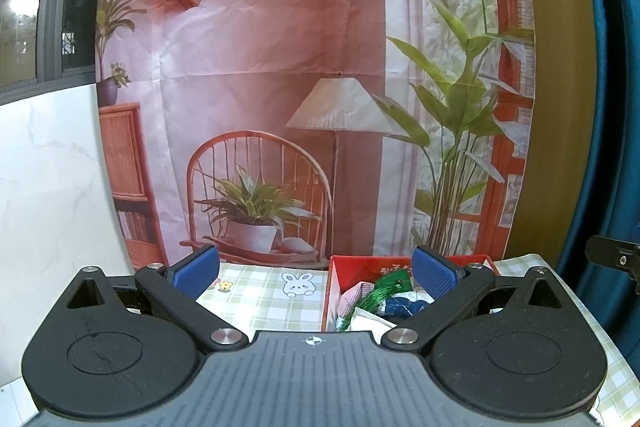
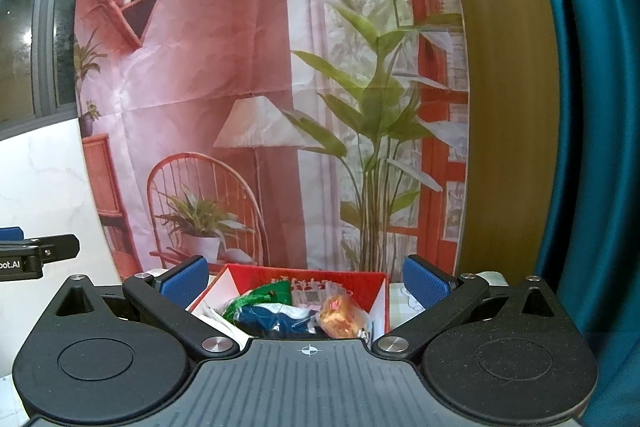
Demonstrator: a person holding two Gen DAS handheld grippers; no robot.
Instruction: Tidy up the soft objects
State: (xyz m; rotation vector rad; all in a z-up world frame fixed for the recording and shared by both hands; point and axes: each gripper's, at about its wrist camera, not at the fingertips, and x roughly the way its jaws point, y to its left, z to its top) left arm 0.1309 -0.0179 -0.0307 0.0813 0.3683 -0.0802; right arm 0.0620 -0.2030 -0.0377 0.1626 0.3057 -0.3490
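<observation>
A red box (image 1: 352, 265) (image 2: 352, 281) stands on a checked tablecloth (image 1: 260, 295) and holds several soft things: a green tinsel piece (image 1: 384, 291) (image 2: 260, 297), a dark blue item (image 2: 268, 321), a pink cloth (image 1: 352, 297) and an orange plush (image 2: 340, 315). My left gripper (image 1: 316, 273) is open above the cloth, its right pad over the box's near side, nothing between its fingers. My right gripper (image 2: 306, 281) is open, held above and in front of the box, empty.
A printed backdrop (image 1: 280, 67) of a room hangs right behind the table. A teal curtain (image 2: 592, 147) hangs at the right, a white wall (image 1: 48, 187) at the left. The other gripper's tip (image 2: 36, 249) shows at the left edge of the right wrist view.
</observation>
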